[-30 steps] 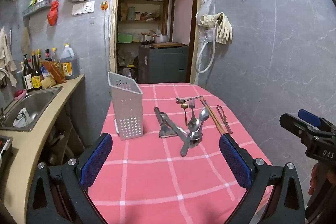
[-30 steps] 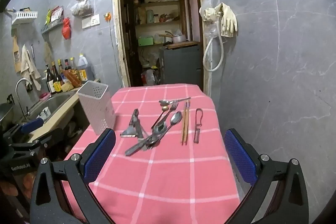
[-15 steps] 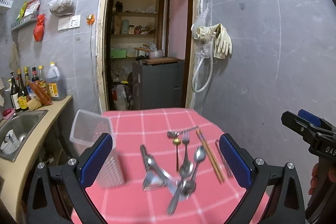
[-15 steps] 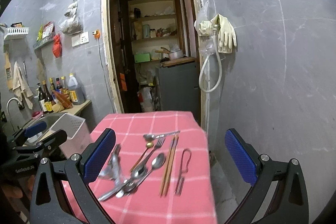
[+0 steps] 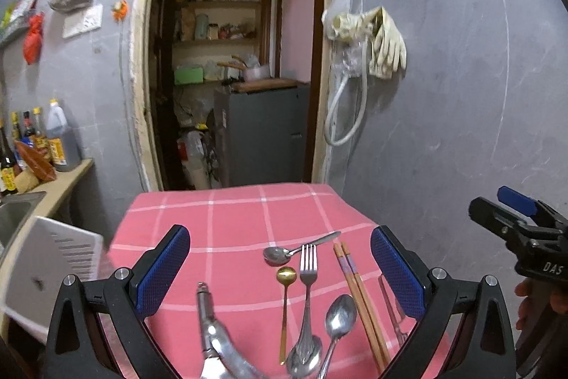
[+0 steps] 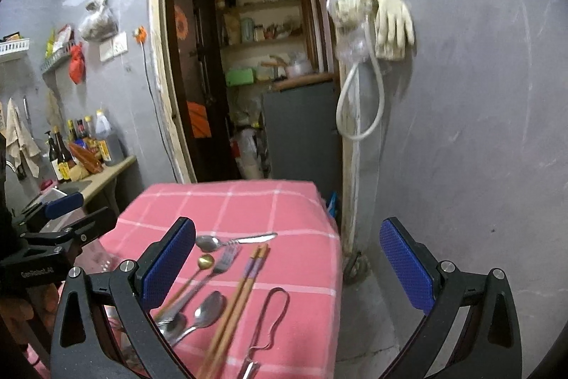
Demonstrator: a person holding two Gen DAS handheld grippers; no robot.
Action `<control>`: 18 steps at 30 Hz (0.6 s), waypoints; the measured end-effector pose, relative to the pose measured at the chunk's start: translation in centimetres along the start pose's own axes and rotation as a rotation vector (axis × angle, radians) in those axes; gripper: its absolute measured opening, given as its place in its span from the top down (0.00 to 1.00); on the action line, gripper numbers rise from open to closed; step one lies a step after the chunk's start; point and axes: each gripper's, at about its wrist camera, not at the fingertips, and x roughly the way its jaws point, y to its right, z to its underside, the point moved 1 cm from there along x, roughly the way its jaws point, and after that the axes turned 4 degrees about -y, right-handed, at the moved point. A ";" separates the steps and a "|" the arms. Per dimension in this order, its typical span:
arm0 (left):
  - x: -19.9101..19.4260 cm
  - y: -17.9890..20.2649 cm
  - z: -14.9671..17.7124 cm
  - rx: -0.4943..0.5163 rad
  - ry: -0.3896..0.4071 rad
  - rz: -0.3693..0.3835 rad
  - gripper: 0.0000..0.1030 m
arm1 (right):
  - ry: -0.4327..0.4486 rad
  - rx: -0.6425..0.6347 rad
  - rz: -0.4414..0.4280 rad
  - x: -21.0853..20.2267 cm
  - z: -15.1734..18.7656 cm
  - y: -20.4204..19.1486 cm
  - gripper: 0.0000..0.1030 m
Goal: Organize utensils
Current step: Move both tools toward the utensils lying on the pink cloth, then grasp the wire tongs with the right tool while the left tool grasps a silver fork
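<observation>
We have moved both claws forward and low over the desk (image 5: 234,219), which is covered in a pink checked cloth; a second ago the whole desk lay ahead of us, and now the utensils fill the bottom of both views. The left claw (image 5: 280,267) is spread wide and grasps nothing, and so is the right claw (image 6: 287,267). We judge that sorting has not yet begun and a first pick is near. The utensils lie loose on the cloth: a steel spoon (image 5: 278,254) lying crosswise, a small gold spoon (image 5: 286,276), a fork (image 5: 308,263), a larger spoon (image 5: 340,309), a pair of wooden chopsticks (image 5: 356,293) and, at the right, a wire-handled peeler (image 6: 271,318). A heavier metal tool (image 5: 209,318) lies to the left. The only container, a white perforated utensil holder (image 5: 49,265), now sits at the far left edge of the left view, blurred; its contents cannot be seen.
</observation>
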 end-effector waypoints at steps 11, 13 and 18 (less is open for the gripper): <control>8.9 -0.3 3.0 -0.063 -0.237 0.105 0.14 | -0.261 0.054 -0.075 9.6 5.5 0.5 0.25; 10.1 -0.1 3.6 -0.065 -0.282 0.128 0.24 | -0.304 0.060 -0.068 10.8 6.5 0.4 0.39; 12.7 0.3 5.4 -0.090 -0.390 0.196 0.50 | -0.383 0.099 -0.067 12.4 8.9 0.3 0.52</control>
